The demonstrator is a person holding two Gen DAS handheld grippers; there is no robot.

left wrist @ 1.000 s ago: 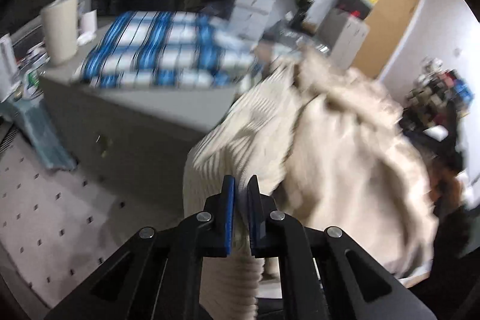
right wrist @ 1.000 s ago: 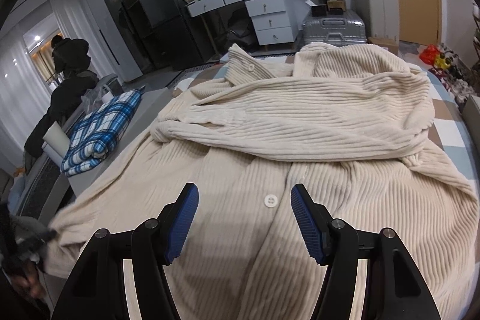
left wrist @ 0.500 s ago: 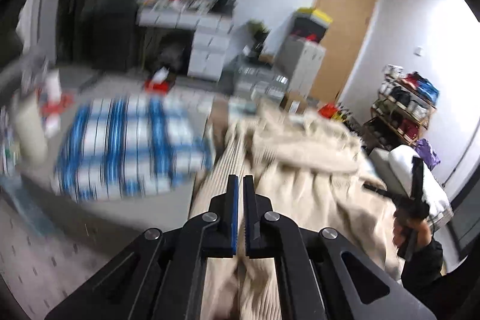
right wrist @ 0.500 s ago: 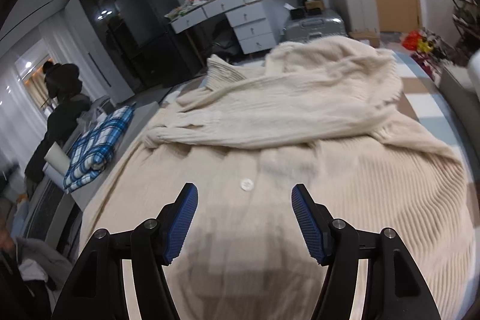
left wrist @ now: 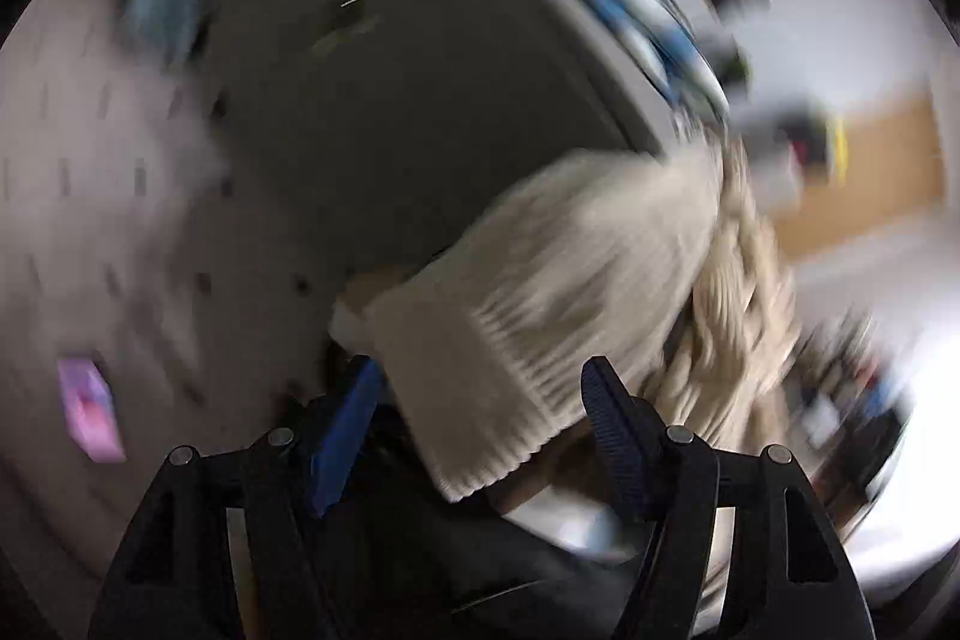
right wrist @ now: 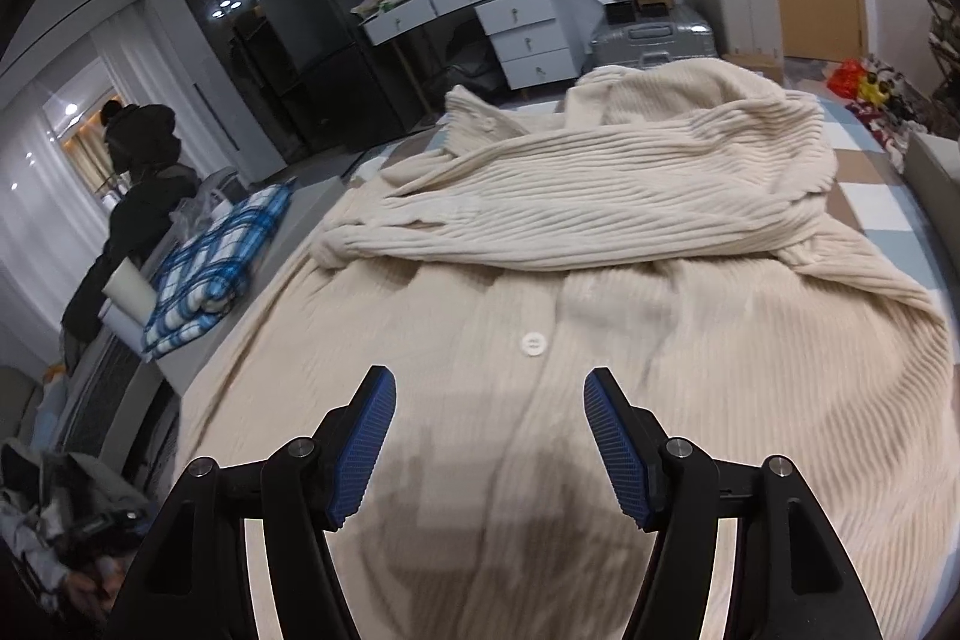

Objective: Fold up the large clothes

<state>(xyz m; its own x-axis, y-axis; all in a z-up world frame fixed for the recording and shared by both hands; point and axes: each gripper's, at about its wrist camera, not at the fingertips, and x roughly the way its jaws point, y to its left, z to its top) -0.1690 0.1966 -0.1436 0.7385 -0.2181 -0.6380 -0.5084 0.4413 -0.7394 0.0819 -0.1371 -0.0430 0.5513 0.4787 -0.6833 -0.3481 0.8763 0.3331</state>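
Across the bed (right wrist: 864, 172) lies the cream ribbed cardigan (right wrist: 600, 280), front up, collar toward the far wall, one sleeve folded crosswise. Above its button (right wrist: 531, 343) the right gripper (right wrist: 489, 436) hovers, fingers wide. The left gripper (left wrist: 480, 424), fingers wide, frames the blurred hem.

left claw (left wrist: 483, 391): my fingers spread wide, nothing pinched between them, view smeared and tilted | right claw (right wrist: 489, 409): my fingers spread wide, level, blue pads (right wrist: 363, 445) facing each other, gripping nothing
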